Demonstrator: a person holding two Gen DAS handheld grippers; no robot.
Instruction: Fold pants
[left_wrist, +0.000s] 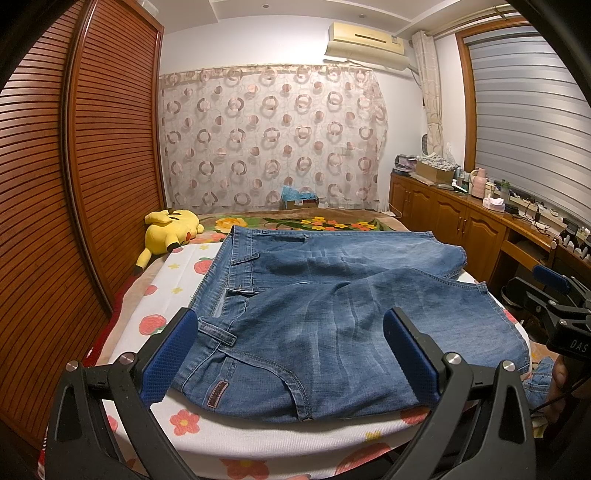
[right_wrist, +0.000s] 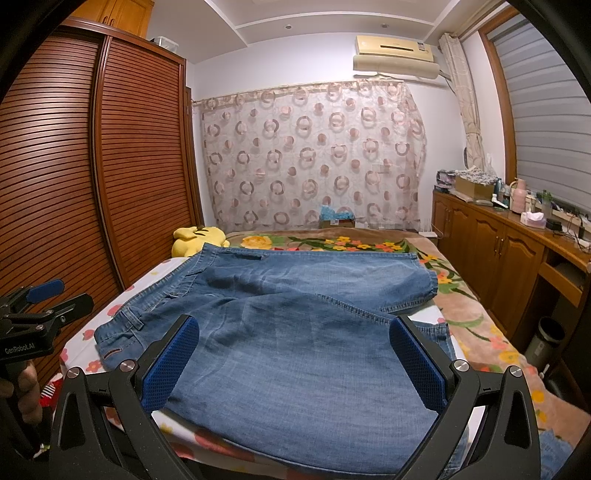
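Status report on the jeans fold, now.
Left gripper open, right gripper open, both empty above the near edge. Jeans spread on the flower-print sheet, legs apart, unfolded. Pikachu plush beside the waistband, not touching.

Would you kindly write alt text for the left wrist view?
Blue jeans lie spread on a flower-print cloth on a bed, framed by the open left claw. A yellow plush toy lies beyond; the right claw shows at right.

Right gripper (right_wrist: 295, 365) gapes wide above blue jeans (right_wrist: 295, 332) spread on a floral sheet (right_wrist: 79, 345), left gripper (right_wrist: 48, 295) nearby
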